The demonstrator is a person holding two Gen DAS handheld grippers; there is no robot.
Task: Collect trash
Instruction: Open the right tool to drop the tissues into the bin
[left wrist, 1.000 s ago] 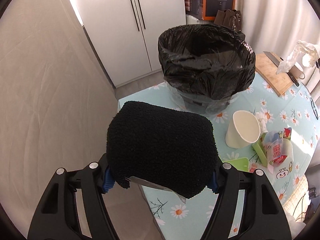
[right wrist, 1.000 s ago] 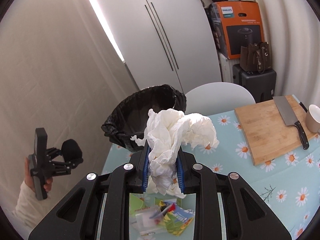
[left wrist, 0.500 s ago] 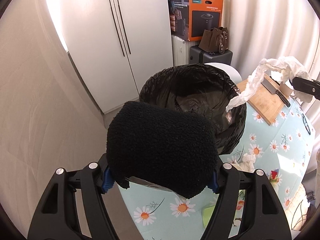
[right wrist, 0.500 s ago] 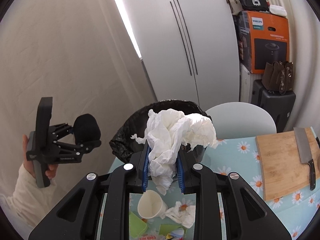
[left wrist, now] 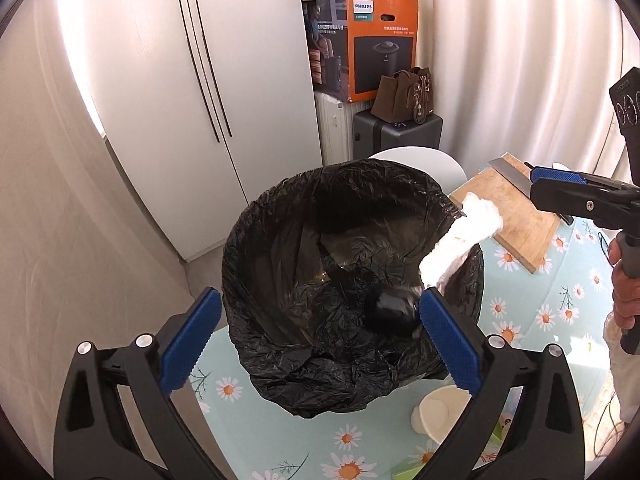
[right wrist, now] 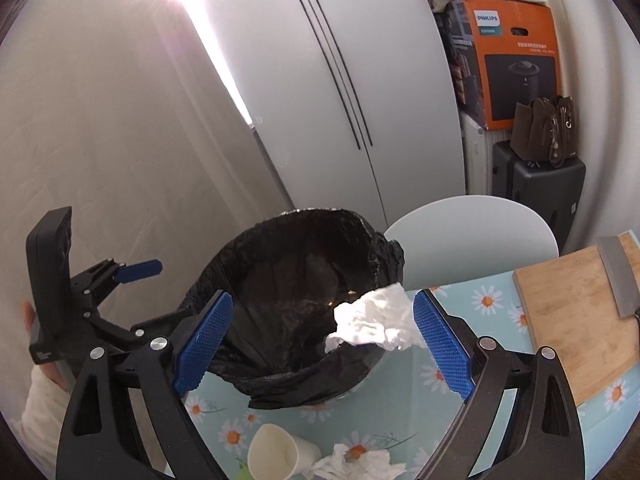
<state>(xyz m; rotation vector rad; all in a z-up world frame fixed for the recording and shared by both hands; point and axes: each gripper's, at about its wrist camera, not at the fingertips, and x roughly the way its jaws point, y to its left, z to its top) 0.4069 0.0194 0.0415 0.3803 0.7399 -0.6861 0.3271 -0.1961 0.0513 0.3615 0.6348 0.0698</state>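
A bin lined with a black bag [left wrist: 344,276] [right wrist: 304,312] stands on the daisy-print table. My left gripper [left wrist: 320,344] is open above its near rim; a black fuzzy lump [left wrist: 394,312] lies inside the bag. My right gripper [right wrist: 320,348] is open over the bin. A crumpled white tissue [right wrist: 374,322] [left wrist: 460,240] hangs on the bin's rim, free of both grippers. The left gripper shows in the right wrist view [right wrist: 136,270], the right gripper in the left wrist view [left wrist: 556,184].
A paper cup [right wrist: 276,454] [left wrist: 438,410] and more crumpled tissue [right wrist: 356,464] lie on the table [right wrist: 400,412] in front of the bin. A wooden cutting board [right wrist: 576,316] with a cleaver [right wrist: 618,276] lies right. A white chair [right wrist: 472,236] stands behind.
Both grippers opened. The left one let go of the black fuzzy lump, which now lies in the bag. The right one let go of the tissue, which now hangs on the rim.
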